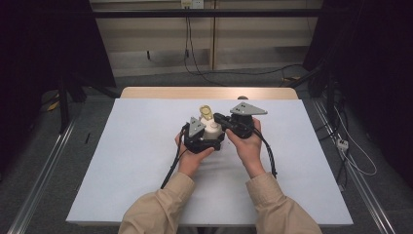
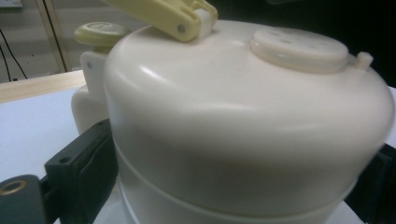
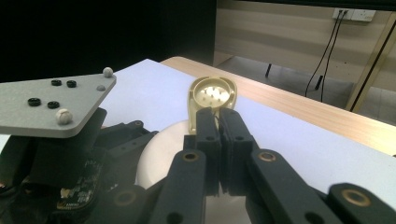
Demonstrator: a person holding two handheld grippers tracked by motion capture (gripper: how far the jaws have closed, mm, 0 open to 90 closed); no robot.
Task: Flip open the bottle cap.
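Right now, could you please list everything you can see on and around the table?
Container: one, cream white, round, at the middle of the table, clamped between the left gripper's jaws.
Flip lid: one, pale yellow, hinged on top of the container, swung open and upright; the right gripper's jaws are closed on it.
Table: one, pale blue-white top with a wooden strip along the far edge.
Cables: several, black, on the floor and wall behind the table.
Wall socket: one, white, on the far wall.
Left gripper: one, black with a grey plate, held in the left hand.
Right gripper: one, black with a grey plate, held in the right hand.
Sleeves: two, tan.
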